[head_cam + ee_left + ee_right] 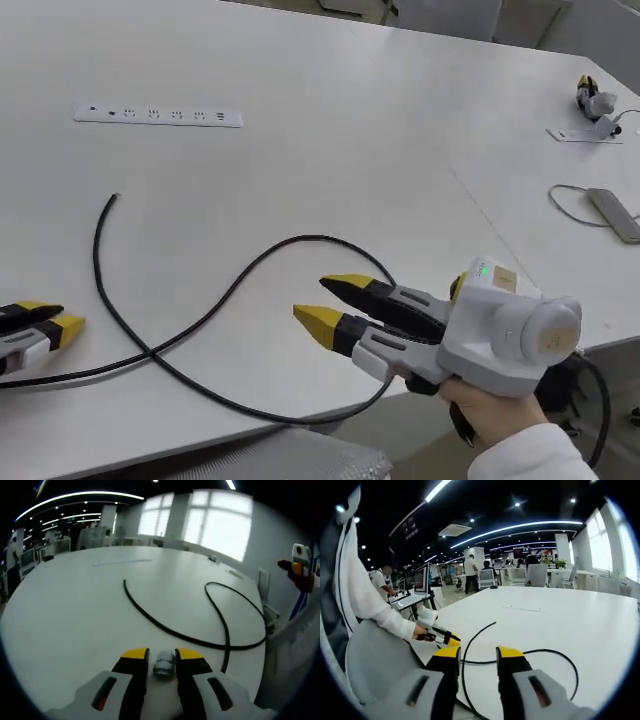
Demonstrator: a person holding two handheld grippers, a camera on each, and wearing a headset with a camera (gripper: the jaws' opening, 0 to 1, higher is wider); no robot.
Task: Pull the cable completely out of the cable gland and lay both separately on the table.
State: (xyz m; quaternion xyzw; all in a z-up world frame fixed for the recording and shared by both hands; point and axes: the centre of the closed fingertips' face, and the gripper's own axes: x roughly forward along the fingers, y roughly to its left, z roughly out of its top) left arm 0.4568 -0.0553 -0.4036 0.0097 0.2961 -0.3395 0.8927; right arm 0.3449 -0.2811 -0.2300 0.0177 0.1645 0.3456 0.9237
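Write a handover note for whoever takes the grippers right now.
Left gripper: jaws closed on the small grey cable gland.
Right gripper: jaws open, empty, near the table's front edge by the cable's loop.
Cable: looped on the table, one end free; the other runs toward the left gripper, out of sight.
Done: gland gripped. Whether the cable has left it cannot be told.
Left: check, pull it free if needed, lay the gland down apart.

left hand-held gripper (68,315) and cable (150,352) cut off at head view's left edge
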